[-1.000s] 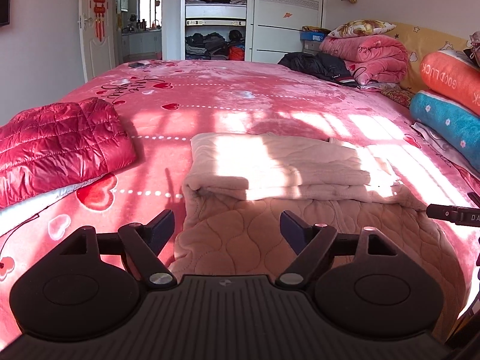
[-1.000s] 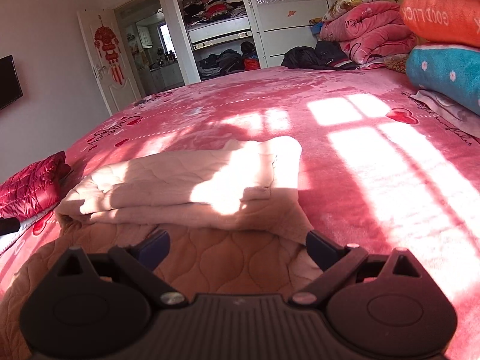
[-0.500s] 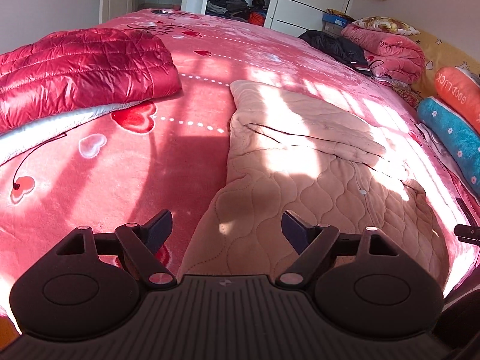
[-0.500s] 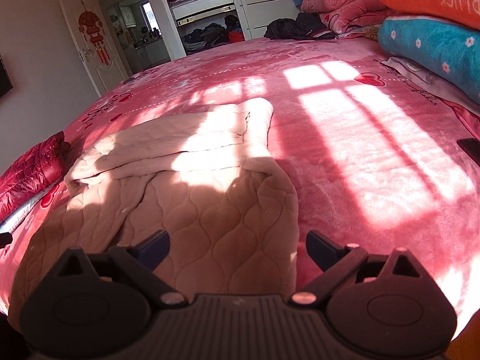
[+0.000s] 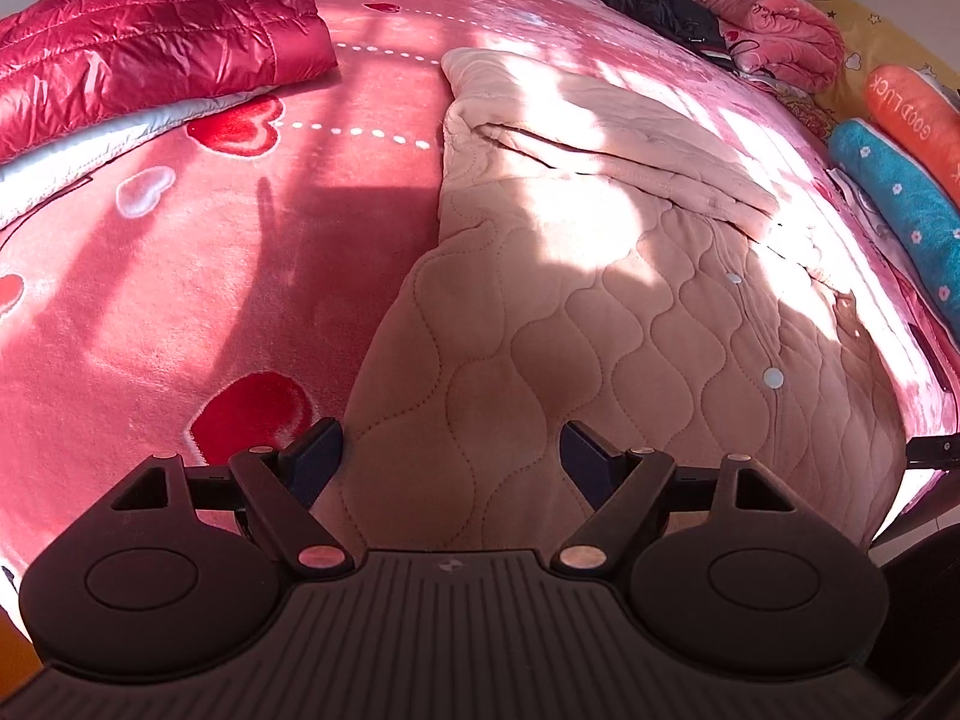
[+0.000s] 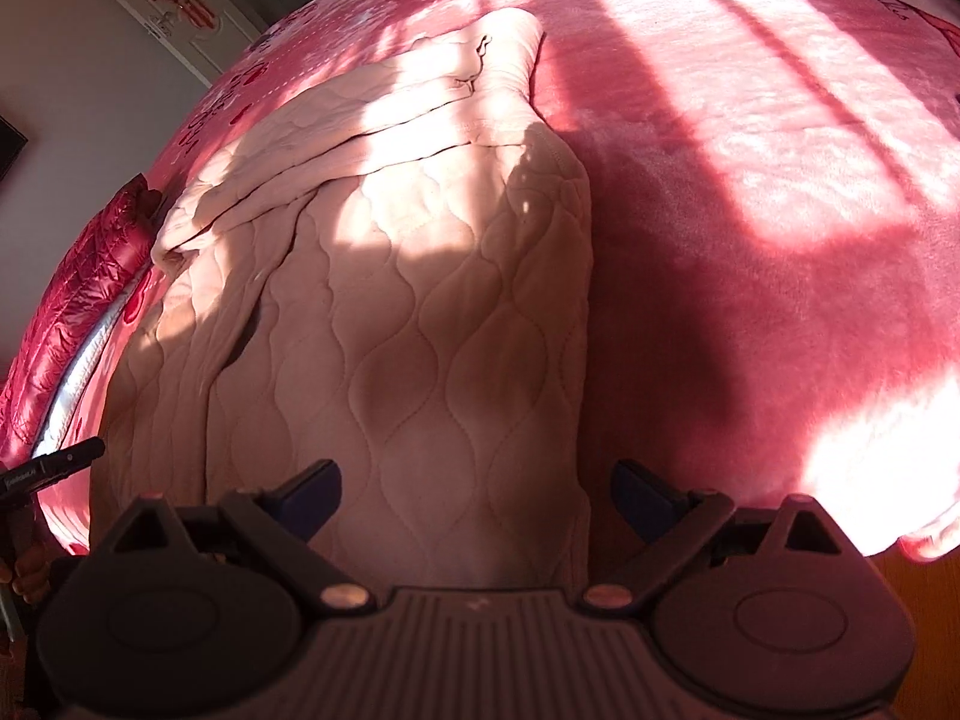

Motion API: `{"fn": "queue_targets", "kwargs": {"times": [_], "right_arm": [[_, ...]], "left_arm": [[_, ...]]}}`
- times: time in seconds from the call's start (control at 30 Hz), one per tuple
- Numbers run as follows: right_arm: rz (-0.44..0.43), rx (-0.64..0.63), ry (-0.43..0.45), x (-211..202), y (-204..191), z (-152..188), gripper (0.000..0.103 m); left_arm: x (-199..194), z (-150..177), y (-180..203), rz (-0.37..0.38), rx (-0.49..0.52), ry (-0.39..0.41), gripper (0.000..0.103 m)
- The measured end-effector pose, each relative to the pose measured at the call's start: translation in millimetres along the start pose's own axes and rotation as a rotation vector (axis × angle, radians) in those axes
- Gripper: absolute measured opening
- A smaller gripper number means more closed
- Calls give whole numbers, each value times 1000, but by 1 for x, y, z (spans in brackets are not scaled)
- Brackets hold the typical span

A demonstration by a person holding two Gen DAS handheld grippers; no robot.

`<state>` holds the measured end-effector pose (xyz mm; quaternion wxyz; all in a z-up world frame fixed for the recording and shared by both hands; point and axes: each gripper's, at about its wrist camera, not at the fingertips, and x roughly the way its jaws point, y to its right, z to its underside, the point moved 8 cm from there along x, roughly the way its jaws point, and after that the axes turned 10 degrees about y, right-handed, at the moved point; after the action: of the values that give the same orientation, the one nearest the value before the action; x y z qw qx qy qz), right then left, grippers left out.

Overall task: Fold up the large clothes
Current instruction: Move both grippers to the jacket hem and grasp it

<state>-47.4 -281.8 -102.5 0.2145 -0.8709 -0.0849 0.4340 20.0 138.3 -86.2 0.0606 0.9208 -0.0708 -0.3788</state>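
A beige quilted garment (image 5: 600,300) lies on the pink bed, its far part folded over itself, its near hem at the bed's front edge; it also shows in the right wrist view (image 6: 408,300). My left gripper (image 5: 451,456) is open and empty, above the garment's near left corner. My right gripper (image 6: 477,495) is open and empty, above the garment's near right corner. Both hover over the hem without holding it.
A red puffer jacket (image 5: 150,54) lies folded at the left, also seen in the right wrist view (image 6: 78,300). Rolled blankets and pillows (image 5: 894,168) line the right side. The pink heart-print bedcover (image 5: 180,252) surrounds the garment. The left gripper's tip (image 6: 54,465) shows at the left edge.
Both grippers have pulled back toward the bed's near edge and tilted down over the garment's hem. They stay open.
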Motion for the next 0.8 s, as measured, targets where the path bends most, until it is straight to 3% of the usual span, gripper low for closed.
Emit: {"fn": "queue_targets", "kwargs": {"times": [0.23,0.47,0.57,0.67,0.73,0.8], "right_arm": [[-2,-39,-55,12,-5,4,93],[-32,-94,-137,21,-14,13,90],[-74,-112,-159,21,-19,18,78],[-146,-134,-167,15,-26,21,73],[-191,-129,-180,11,-28,22,72],[-155,-97,-193,16,-20,22,72]], "left_arm": [[10,7,3,-13,44,-29,96],[4,12,19,43,90,-45,96],[-2,15,34,109,101,-53,98],[-9,20,49,196,119,-64,100],[-7,24,54,158,184,-55,100],[-1,29,55,125,212,-62,100]]}}
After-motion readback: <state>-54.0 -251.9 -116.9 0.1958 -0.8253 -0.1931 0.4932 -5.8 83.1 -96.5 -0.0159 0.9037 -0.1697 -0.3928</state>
